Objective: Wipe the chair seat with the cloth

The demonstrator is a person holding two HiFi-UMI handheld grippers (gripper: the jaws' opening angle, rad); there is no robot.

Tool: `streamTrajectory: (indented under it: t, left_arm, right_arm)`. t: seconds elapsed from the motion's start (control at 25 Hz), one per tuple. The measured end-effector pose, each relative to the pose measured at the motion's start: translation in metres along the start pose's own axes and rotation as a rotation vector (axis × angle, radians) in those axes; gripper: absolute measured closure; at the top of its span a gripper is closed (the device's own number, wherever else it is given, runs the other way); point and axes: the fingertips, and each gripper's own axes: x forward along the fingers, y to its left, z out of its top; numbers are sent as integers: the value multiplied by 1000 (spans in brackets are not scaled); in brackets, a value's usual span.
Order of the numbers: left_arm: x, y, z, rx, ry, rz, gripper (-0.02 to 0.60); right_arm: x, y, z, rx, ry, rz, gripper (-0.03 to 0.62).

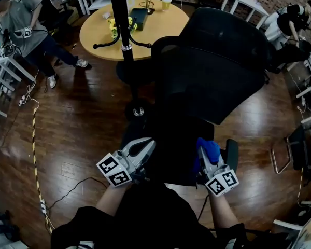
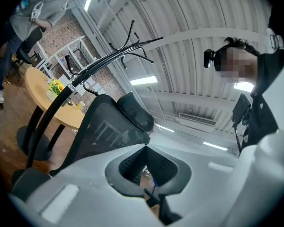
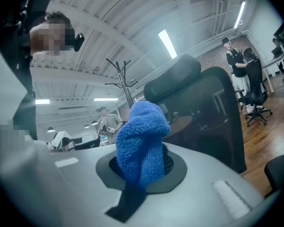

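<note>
Blue fluffy cloth [image 3: 141,143] clamped in R gripper [image 1: 206,157] jaws, L gripper [image 2: 145,150] jaws together, black mesh chair [image 1: 212,71]

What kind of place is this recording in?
Most likely an open office or lab workspace: a black mesh office chair in front, a round wooden table with a coat stand by it, and white desks along the edges where people are working.

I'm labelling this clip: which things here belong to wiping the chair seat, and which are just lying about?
Job:
cloth, in the jaws of the right gripper
chair seat

Lying about:
round table
cup
flowers
coat rack
</note>
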Motion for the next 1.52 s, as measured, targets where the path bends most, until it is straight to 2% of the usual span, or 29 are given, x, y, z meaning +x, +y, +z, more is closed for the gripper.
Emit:
streamTrajectory:
  t: [0.16,0.32,0.44,0.6,0.8,1.0,1.12,1.32,1.52]
  left_arm:
    - [-3,27,-9,-30,-23,72,589]
    - [-35,46,-45,-148,-17,240,589]
    - [-52,65,-69,-214,-34,310,589]
    - [-62,96,-84,-246,-68,351,589]
    - [-63,100,-92,-270,-86,326,589]
    - [-70,101,-91,-272,-83,306,589]
    - [-67,98,-89,-268,-69,287,589]
    - [-49,96,-97,-261,-22,247,589]
    - [-21,94,-100,-264,49,191,589]
  right_arm:
    - [74,-25,-49,-3,137,65,568]
    - [132,-47,-137,22,305,86,568]
    - [184,-68,-205,28,398,90,568]
    - [262,-100,-276,-13,464,70,568]
    - [304,-120,-327,-74,527,26,568]
    - [309,-121,-348,-166,590,-29,568]
    - [290,-141,-346,-177,613,-103,568]
    - [223,-226,-336,-136,639,-313,568]
    - [129,-307,-294,-114,636,-539,568]
